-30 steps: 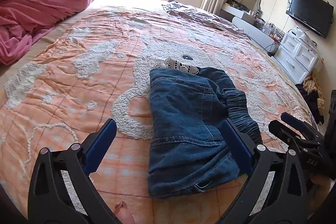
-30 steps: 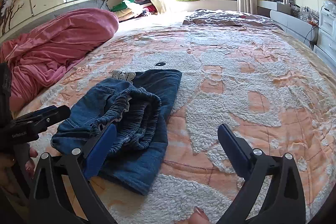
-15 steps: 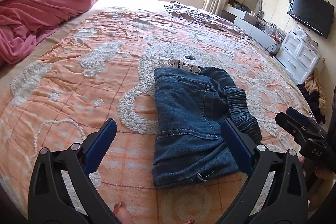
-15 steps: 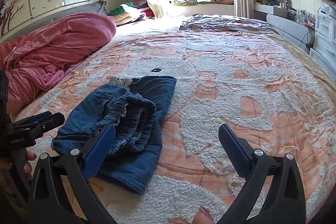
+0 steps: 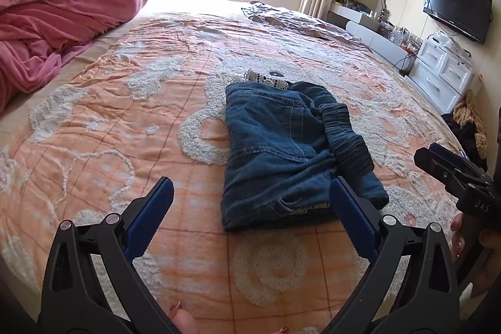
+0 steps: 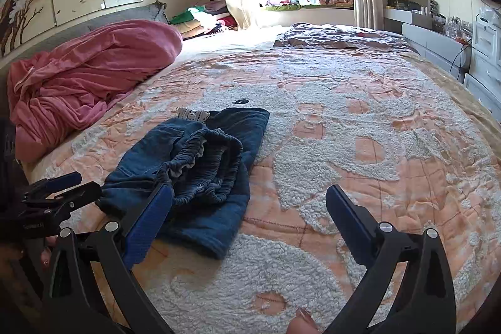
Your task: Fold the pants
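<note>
You are hovering both the left gripper [image 5: 250, 202] and right gripper [image 6: 249, 208], fingers wide and empty, beside the folded pants [image 5: 288, 146], probably only needing tidying.

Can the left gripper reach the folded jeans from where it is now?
Probably yes. The left gripper is open and empty, the jeans lie just ahead on the bedspread, and nothing stands between them.
</note>
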